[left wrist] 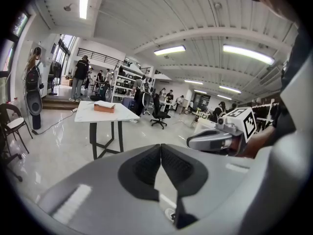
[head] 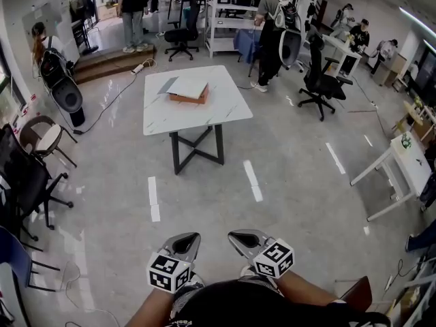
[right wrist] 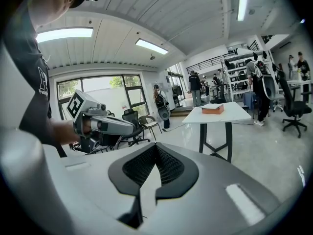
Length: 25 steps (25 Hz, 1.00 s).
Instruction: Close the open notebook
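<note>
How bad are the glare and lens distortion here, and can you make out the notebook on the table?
Head view: fisheye curves the room's edges, sheen patches the glossy floor, yet the notebook on the table reads clearly, though small. Left gripper view: black corner vignette, blown-out ceiling lights, notebook tiny. Right gripper view: same vignette, bright window, notebook small but visible.

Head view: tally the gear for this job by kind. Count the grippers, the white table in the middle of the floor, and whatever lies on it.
grippers: 2, the left gripper and the right gripper
table: 1
notebook: 1
Total: 4
</note>
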{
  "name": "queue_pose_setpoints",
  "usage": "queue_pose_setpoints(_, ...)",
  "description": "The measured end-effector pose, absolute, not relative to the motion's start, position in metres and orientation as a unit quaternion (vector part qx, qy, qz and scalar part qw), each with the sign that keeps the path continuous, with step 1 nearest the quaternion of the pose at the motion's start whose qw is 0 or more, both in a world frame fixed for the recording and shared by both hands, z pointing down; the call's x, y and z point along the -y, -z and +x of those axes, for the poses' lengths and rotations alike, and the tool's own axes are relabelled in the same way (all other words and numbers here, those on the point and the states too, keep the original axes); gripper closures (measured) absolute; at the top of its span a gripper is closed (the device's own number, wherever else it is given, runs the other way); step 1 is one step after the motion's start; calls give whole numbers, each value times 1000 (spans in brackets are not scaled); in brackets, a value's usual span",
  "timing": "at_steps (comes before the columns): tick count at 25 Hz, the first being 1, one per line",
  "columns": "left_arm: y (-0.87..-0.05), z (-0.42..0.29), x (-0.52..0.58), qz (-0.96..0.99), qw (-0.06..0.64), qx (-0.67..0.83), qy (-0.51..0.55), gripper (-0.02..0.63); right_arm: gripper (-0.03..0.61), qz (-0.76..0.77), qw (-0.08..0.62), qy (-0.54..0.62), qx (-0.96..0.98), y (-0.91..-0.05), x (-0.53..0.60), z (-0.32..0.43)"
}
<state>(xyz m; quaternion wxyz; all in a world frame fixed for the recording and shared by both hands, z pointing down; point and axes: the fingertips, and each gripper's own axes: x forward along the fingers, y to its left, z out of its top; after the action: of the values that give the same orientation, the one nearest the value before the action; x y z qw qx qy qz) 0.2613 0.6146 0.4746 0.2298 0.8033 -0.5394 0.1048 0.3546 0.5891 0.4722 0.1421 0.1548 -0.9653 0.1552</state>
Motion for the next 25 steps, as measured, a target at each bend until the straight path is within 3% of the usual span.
queue_pose_setpoints(25, -482, 148, -655, 806, 217, 540, -110, 554, 583, 152, 154, -169, 961, -481, -640, 251)
